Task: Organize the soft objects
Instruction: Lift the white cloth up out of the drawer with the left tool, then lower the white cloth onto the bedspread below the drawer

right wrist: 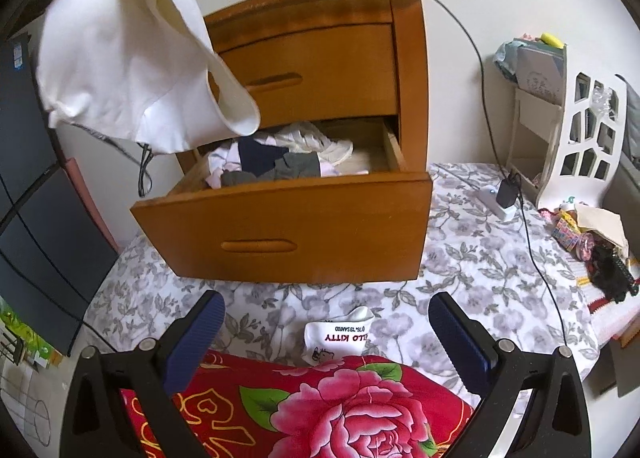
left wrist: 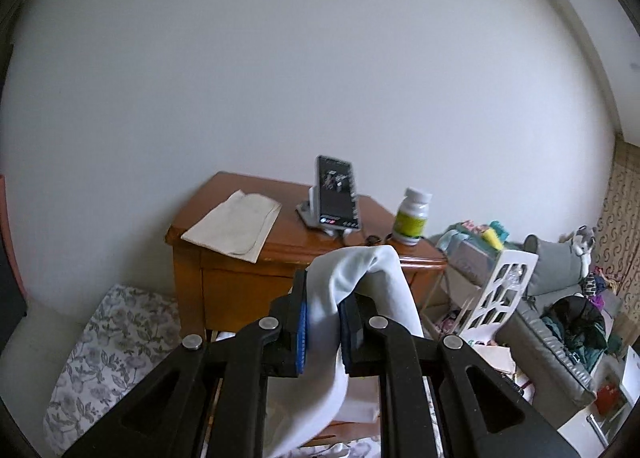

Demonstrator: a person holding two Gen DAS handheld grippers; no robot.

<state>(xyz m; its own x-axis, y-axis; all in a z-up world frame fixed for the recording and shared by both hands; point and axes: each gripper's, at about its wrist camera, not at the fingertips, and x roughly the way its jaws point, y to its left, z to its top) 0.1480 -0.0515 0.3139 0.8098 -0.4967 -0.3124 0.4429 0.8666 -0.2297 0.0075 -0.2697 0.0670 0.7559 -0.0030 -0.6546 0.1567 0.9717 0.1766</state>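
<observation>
Black two-finger left gripper with blue pads pinches a white soft cloth garment; the fabric drapes over the right finger and hangs down out of frame, long axis roughly vertical. From the right wrist view the same garment hangs above the open lower drawer of the orange-brown wooden nightstand; its top edge is cut off. Right gripper stands with fingers spread wide, nothing between them. Beneath it lies a small white sock on the grey floral bedsheet, printed upside down "HELLO KITTY", the first letters hidden. Drawer contents: jumbled white, navy and grey textiles, individually indistinct. Green-labelled white bottle: label unreadable.
</observation>
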